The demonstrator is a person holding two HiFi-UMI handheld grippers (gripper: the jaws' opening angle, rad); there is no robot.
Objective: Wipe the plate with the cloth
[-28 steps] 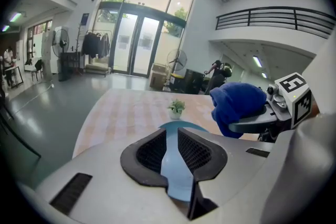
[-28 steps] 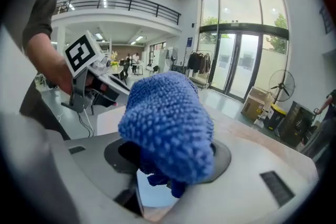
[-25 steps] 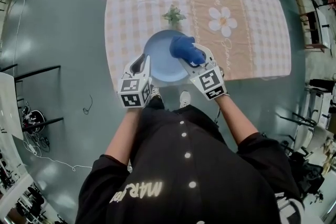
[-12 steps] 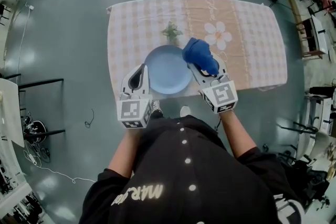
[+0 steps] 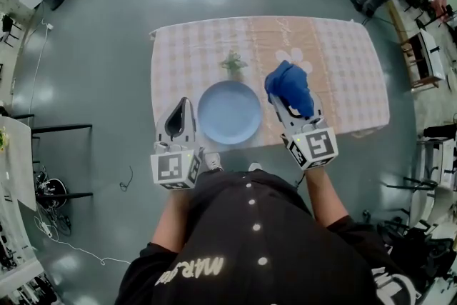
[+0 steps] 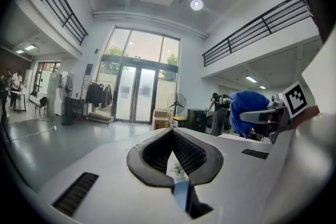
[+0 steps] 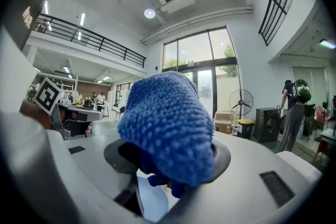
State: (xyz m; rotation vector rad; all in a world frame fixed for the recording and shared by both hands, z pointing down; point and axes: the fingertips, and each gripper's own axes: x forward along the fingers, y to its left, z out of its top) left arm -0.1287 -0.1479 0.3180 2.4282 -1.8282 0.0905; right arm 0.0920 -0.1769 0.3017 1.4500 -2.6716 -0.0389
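Two hand-held grippers are in use; which one carries the wiping tool? — Trainee

The right hand-held gripper [image 5: 287, 100]. Its jaws are clamped on the bunched blue nubbly cloth [image 5: 288, 86], which bulges past the tips. Probable reason: fabric, not jaw, meets the dish first. — Instructor

Where is the dish? — Trainee

The round pale-blue plate [image 5: 229, 112] lies flat on the surface [image 5: 343, 68], which is covered by a pink-and-peach checked tablecloth. It sits near the front edge, between the two grippers in the head view. The cloth hangs just beside the plate's right rim, not over it and not touching it. — Instructor

And the left hand-held gripper [image 5: 181, 105]? — Trainee

Jaws together, nothing gripped. Through the slit between them, only a sliver of plate and tablecloth shows below. It hangs just beside the left rim, apart from it. Probable reason: a closed tip nearby can brace the plate against sliding under wipe pressure. — Instructor

Any obstruction? — Trainee

A small green sprig [image 5: 233, 62] stands behind the plate, near its far rim. Judged risk: a long outward stroke could catch it. — Instructor
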